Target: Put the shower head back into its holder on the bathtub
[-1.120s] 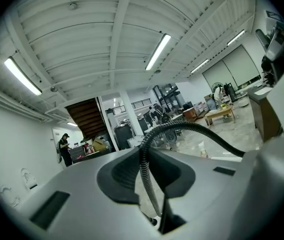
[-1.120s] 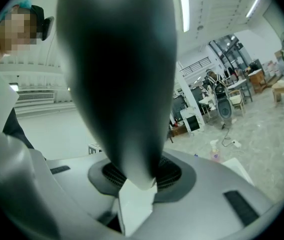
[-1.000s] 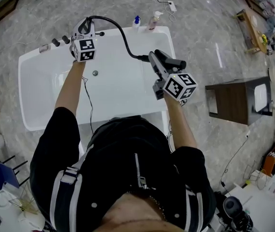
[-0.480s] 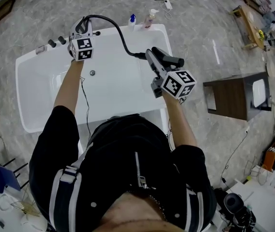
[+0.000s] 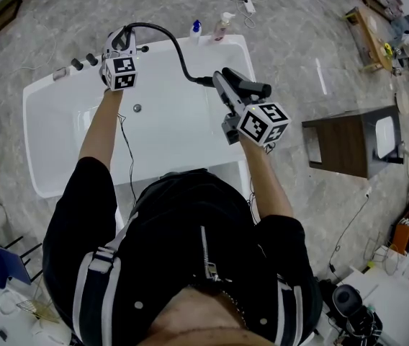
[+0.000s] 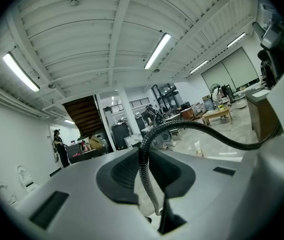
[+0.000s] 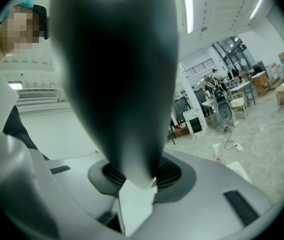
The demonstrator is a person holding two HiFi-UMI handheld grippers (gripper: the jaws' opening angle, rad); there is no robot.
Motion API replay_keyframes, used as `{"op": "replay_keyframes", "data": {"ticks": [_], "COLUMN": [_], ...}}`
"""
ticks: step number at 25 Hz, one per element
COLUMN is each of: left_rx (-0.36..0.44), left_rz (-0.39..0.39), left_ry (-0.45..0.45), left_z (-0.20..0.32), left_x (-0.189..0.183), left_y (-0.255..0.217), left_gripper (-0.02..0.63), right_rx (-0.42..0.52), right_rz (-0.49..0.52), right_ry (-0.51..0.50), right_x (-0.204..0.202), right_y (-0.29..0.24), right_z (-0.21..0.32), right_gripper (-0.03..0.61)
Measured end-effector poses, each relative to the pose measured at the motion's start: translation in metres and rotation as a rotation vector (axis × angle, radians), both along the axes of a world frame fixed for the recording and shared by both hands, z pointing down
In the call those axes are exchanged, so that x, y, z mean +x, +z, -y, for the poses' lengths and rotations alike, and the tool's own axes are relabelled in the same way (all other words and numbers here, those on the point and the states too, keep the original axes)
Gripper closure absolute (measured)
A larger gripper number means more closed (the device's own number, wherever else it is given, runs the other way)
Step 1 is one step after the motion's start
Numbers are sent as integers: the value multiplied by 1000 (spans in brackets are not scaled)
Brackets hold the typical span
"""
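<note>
The black shower head (image 5: 250, 86) hangs over the right end of the white bathtub (image 5: 46, 92), with my right gripper (image 5: 227, 90) shut on its handle. In the right gripper view the shower head (image 7: 117, 84) fills the middle, clamped between the jaws of the right gripper (image 7: 134, 184). A black corrugated hose (image 5: 168, 38) arcs from it to the tub's far rim. There my left gripper (image 5: 122, 42) is shut on the hose (image 6: 147, 154), which runs between the jaws of the left gripper (image 6: 149, 184). A small dark fitting (image 5: 145, 49) sits on the rim beside it.
Faucet knobs (image 5: 83, 62) stand on the tub's far rim left of my left gripper. Two bottles (image 5: 222, 27) stand on the floor behind the tub. A brown cabinet (image 5: 341, 146) is on the right. The drain (image 5: 137, 109) shows in the tub floor.
The head view has shifted a little. Both grippers keep their grips and have hardly moved.
</note>
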State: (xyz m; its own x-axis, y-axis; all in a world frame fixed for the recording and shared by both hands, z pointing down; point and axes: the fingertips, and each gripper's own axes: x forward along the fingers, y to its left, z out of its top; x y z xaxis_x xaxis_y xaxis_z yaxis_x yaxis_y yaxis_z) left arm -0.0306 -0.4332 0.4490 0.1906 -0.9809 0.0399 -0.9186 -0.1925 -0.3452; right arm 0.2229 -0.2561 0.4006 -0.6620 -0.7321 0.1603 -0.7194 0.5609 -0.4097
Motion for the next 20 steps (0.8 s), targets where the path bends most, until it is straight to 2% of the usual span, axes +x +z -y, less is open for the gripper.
{"op": "replay_keyframes", "data": {"ticks": [4, 10, 20], "left_rx": [-16, -31, -31], "left_rz": [0, 2, -87], "left_ry": [30, 16, 25], "left_z": [0, -2, 13], "left_x": [5, 1, -1], "left_y": [4, 10, 13], "left_gripper": [543, 543, 543], "right_rx": [8, 32, 77], "right_rz": [14, 35, 63], "right_ry": [-4, -9, -10], "right_x": [-5, -12, -25], "right_y": [-5, -18, -48], "right_z": [4, 6, 7], "right_gripper": [454, 454, 454]}}
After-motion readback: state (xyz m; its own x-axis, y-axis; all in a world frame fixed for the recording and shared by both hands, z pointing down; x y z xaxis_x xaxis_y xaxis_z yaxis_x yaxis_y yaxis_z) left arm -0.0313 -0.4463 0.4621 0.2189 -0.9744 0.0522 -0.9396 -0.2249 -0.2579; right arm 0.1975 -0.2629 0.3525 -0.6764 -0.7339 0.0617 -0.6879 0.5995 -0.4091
